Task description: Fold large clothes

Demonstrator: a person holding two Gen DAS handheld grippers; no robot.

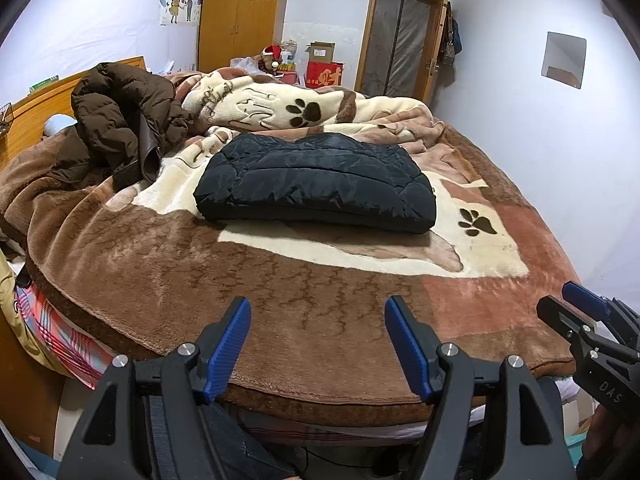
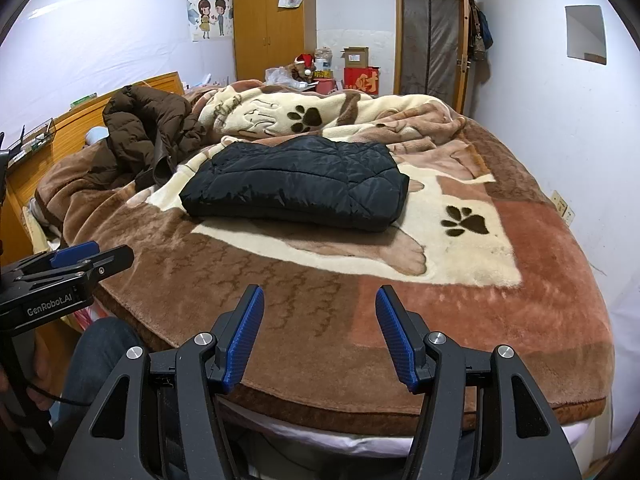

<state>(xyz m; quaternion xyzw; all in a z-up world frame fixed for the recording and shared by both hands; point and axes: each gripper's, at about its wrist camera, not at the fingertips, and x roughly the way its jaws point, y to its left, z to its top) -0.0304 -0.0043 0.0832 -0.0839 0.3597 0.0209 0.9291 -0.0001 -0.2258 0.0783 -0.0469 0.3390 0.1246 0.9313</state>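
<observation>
Both grippers: left gripper (image 1: 318, 344) and right gripper (image 2: 320, 334) hung side by side over the near edge of the bed (image 1: 280, 360).
Fingers: each pair stood spread, blue pads apart, with nothing between them and only blanket beyond.
Direction to the work: black quilted jacket (image 1: 316, 182) lay well ahead of the fingers, toward the middle of the bed, apart from both grippers.
Long axis: it ran across the bed, roughly parallel to the near edge, as a squared, compact bundle that looked already folded.
Nearer hand: neither clearly; it sat about centred before the left gripper, slightly left of centre before the right.
Unfolded garment: brown puffer coat (image 1: 120, 120) sat heaped near the far-left corner, by the wooden headboard (image 1: 36, 100), so the left hand looked nearer.
Coming move, as a guess: reach far left for the coat.
Containers: red carton (image 2: 362, 80) beyond the bed's far edge, contents not visible.
</observation>
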